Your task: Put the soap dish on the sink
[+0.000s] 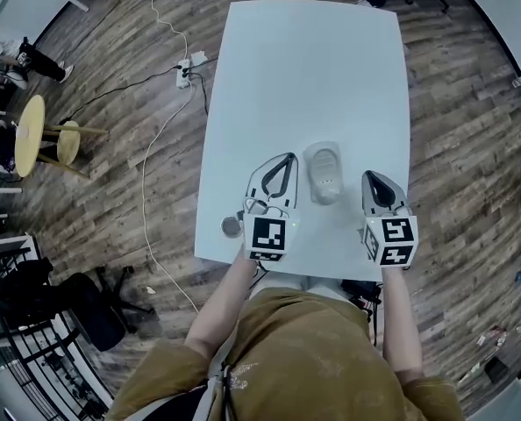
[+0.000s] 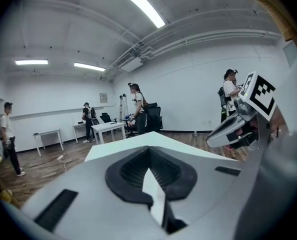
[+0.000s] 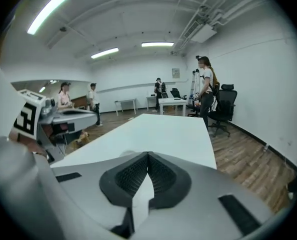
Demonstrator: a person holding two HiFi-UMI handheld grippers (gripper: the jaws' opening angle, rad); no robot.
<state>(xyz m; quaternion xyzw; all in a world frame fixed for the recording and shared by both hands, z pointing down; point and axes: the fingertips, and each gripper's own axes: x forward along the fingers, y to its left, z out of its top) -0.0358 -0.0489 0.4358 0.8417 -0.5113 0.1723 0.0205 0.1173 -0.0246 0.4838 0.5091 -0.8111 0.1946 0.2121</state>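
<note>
Head view shows both grippers held over the near end of the white bench (image 1: 304,68), and neither has hold of anything. The left gripper (image 1: 288,159) has its jaws pressed together with nothing between them, which the left gripper view confirms: the ribbed pads meet at the tip over bare bench. The right gripper (image 1: 368,176) is the same, its jaws together and empty in the right gripper view. The only likely soap dish (image 1: 324,172) is a pale moulded piece lying on the bench between the two grippers, just beside the left one and touched by neither. It seems to have a shallow hollow at its far end and a raised part nearer the person. I cannot tell whether it is the dish alone or the dish already resting on a small sink, and no separate sink can be made out. A small round grey thing (image 1: 231,226) sits at the bench's near left edge, partly hidden by the left gripper. As I judge it, no grasp is in hand, so this is either the start or the close of the task. If the dish still has to be moved, one pair of jaws must first spread and come down over the pale piece. No brand or wording can be read. The marker cubes (image 1: 267,238) bear only black-and-white square patterns, and the framed notice (image 3: 175,73) on the far wall is too small to read.
</note>
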